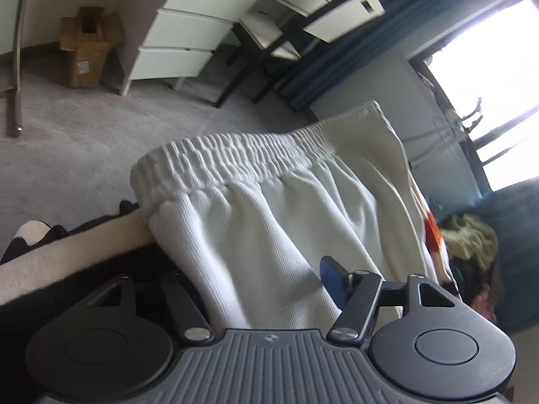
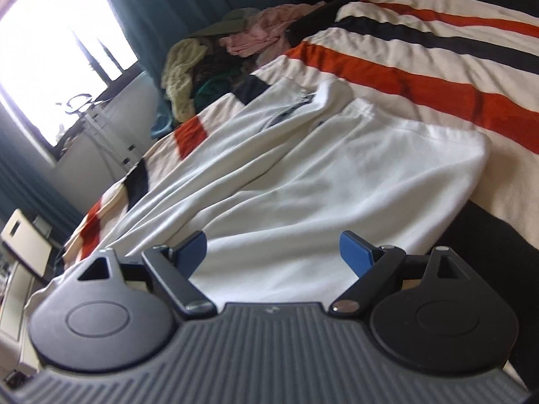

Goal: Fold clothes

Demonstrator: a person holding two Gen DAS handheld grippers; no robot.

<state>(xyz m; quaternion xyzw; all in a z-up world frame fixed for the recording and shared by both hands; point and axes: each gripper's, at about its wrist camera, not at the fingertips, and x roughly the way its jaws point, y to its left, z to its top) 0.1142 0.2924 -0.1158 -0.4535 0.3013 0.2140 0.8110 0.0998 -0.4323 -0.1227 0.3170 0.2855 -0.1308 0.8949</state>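
A white ribbed garment (image 1: 269, 208) with a gathered elastic waistband (image 1: 235, 155) fills the space between the jaws of my left gripper (image 1: 266, 276). Its right blue pad (image 1: 331, 276) lies against the cloth, while the left pad is hidden under the fabric, so the grip is unclear. In the right wrist view the same white garment (image 2: 303, 168) lies spread on the striped bedspread (image 2: 421, 77). My right gripper (image 2: 273, 252) hovers just over its near part, with the jaws wide apart and nothing pinched between the blue pads (image 2: 357, 252).
A pile of mixed clothes (image 2: 215, 54) sits at the far end of the bed, also seen as a heap (image 1: 471, 239). Beyond the bed edge are grey floor (image 1: 101, 128), a white drawer unit (image 1: 188, 33), a cardboard box (image 1: 86, 54), a dark table (image 1: 269, 43) and a bright window (image 2: 50, 50).
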